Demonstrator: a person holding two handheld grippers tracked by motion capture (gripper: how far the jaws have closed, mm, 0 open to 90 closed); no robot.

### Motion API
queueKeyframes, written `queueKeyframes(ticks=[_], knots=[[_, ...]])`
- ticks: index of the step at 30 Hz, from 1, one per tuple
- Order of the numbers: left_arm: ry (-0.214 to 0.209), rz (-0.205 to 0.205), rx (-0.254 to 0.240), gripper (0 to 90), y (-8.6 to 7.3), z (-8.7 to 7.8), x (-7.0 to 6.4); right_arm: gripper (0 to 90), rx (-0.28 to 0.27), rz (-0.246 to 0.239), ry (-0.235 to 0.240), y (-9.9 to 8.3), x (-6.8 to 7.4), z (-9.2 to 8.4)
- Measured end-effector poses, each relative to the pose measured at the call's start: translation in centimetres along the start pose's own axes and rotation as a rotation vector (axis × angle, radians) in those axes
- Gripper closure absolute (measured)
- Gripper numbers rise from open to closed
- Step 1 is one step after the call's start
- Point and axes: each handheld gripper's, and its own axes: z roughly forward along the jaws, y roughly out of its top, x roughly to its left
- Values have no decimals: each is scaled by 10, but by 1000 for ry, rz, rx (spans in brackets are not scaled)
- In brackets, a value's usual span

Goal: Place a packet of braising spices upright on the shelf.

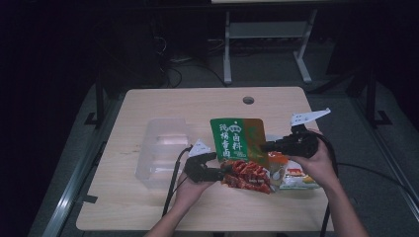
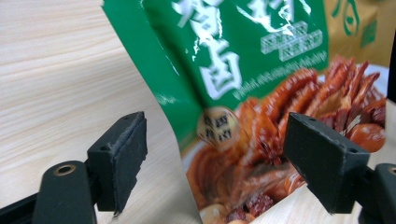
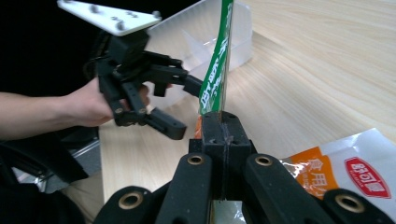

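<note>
A green food packet (image 1: 232,138) with a red dish printed on its lower half hangs tilted above the wooden table (image 1: 188,103). My right gripper (image 1: 264,146) is shut on the packet's right edge. In the right gripper view the jaws (image 3: 222,122) pinch the thin green edge (image 3: 215,70). My left gripper (image 1: 227,171) sits at the packet's lower left, open. In the left gripper view the packet's lower corner (image 2: 243,51) lies between the two pads (image 2: 122,161), which stand apart from it. The left gripper (image 3: 187,108) faces the packet in the right gripper view.
A clear plastic container (image 1: 163,150) stands on the table left of the packet. A white and orange packet (image 1: 296,178) lies flat under my right hand. A round cable hole (image 1: 248,100) sits near the table's far edge. Dark floor and desk legs surround the table.
</note>
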Motion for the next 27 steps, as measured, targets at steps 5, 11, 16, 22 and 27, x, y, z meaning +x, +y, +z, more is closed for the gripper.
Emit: queueKeyframes(ticks=[5,11,16,22,27], knots=[[-79,-24,-4,450,1,4,5,899,-7,5,16,-4,-4,-1],[-86,-8,-8,753,2,-2,3,899,-1,22,1,-9,-6,-2],[-58,40,-14,836,0,-6,-5,896,7,26,-41,-12,-6,0],[-15,112,-4,850,-2,-9,-12,841,52,33,-62,-12,-4,11],[3,130,-8,852,-6,-12,-13,791,78,34,-52,-12,-4,23]])
